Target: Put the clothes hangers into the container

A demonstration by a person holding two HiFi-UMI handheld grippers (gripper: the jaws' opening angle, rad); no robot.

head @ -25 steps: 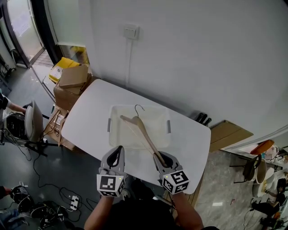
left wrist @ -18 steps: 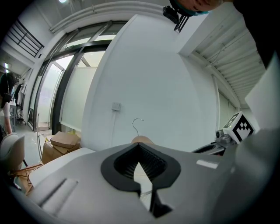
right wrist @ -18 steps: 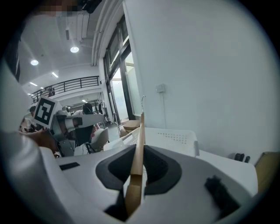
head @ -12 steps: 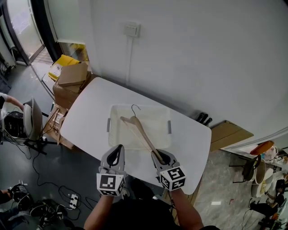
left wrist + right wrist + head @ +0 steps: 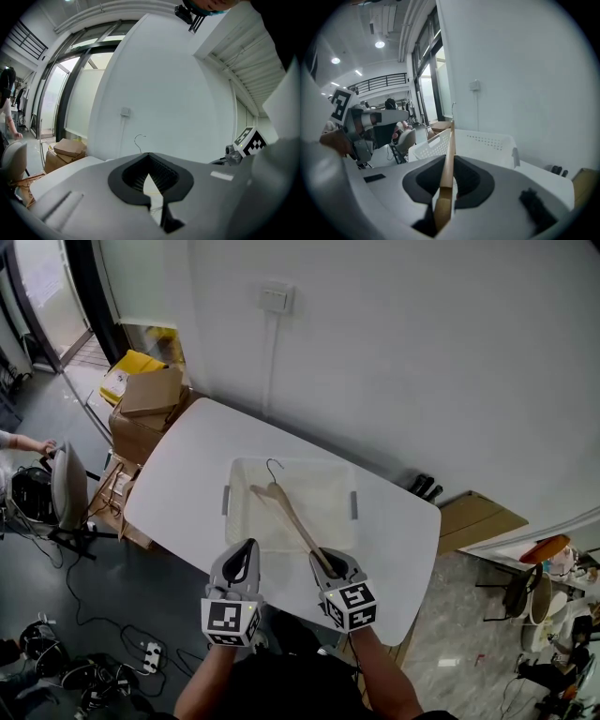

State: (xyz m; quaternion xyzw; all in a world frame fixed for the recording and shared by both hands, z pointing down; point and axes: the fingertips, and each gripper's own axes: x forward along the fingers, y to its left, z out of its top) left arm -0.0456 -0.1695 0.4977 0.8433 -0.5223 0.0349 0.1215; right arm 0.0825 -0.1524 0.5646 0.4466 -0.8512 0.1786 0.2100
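White tabletop [image 5: 187, 474] carries a pale container [image 5: 349, 476]. Over it slants a wooden clothes hanger [image 5: 286, 507], hook toward the wall, its near end clamped in the right claw [image 5: 323, 563]. Left claw [image 5: 244, 551] hovers alongside, pinched together, empty.

A white, rounded-corner table [image 5: 187, 474] stood close to the pale wall. Directly on it, near the person's edge and about midway along, sat a white translucent rectangular plastic container [image 5: 330, 517] with a grey handle on each short side.
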